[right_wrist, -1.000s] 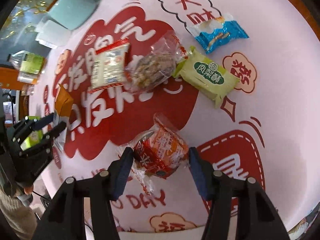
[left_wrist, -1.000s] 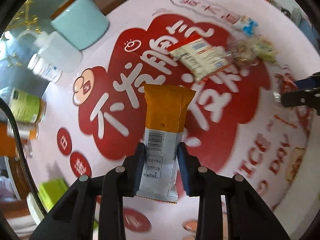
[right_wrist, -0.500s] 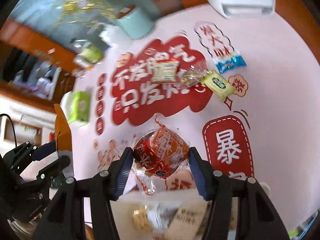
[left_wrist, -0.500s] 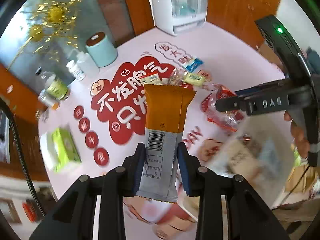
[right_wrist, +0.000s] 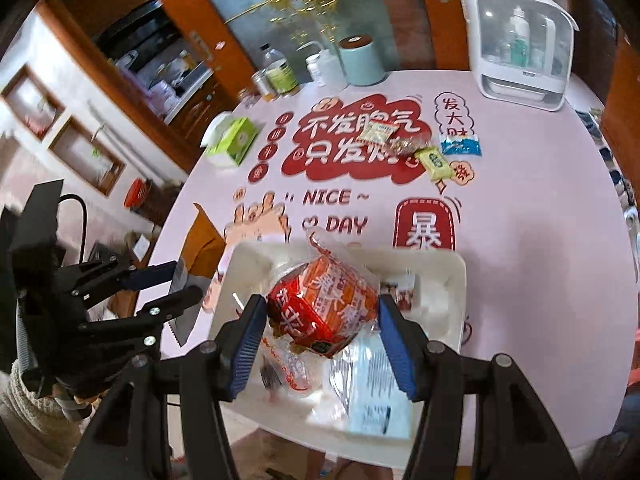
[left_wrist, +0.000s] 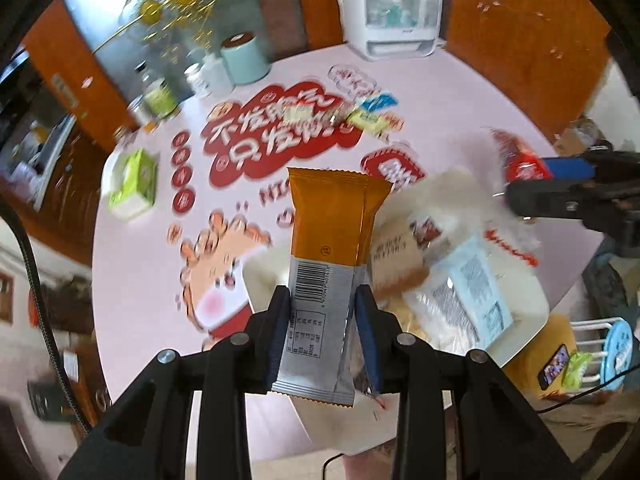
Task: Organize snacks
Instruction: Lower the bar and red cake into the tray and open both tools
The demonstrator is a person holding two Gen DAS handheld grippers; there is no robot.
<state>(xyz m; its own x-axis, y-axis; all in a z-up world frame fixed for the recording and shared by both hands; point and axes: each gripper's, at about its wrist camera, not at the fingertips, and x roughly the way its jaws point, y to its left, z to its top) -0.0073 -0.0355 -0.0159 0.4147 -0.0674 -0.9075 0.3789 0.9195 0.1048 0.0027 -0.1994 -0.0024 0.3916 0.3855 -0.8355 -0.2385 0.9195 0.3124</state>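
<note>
your left gripper [left_wrist: 323,334] is clamped on the orange and silver snack bar [left_wrist: 330,264], which stands upright between the blue pads, barcode facing the lens. your right gripper [right_wrist: 320,340] is clamped on the red and orange snack pack [right_wrist: 322,310], held above the white tray [right_wrist: 460,280].

surroundings: the tray sits at the near edge of the pink table [right_wrist: 540,220] and already holds a pale blue packet [right_wrist: 376,396] and other wrapped items. four snacks lie well apart from it at 12 o'clock on the red printed patch: a yellow-white packet [right_wrist: 376,133], a clear bag of brown pieces [right_wrist: 408,146], a green packet [right_wrist: 435,163] and a blue packet [right_wrist: 460,145]. a green tissue box [right_wrist: 236,142] sits at 10 o'clock, a mint canister [right_wrist: 360,62] and bottles at 11 o'clock, a white cabinet [right_wrist: 520,40] at 1 o'clock. nothing stands between either gripper and the tray.

visibility: the left wrist view is motion-blurred; the tray contents there [left_wrist: 460,280] cannot be read. the held bar hides part of the tray, and the held pack hides its centre. the right gripper shows at 3 o'clock in the left view [left_wrist: 532,186], cut off by the frame edge.

pose: both grippers point toward 12 o'clock, angled down over the table; the left one sits at 9 o'clock of the tray in the right view [right_wrist: 182,286].
</note>
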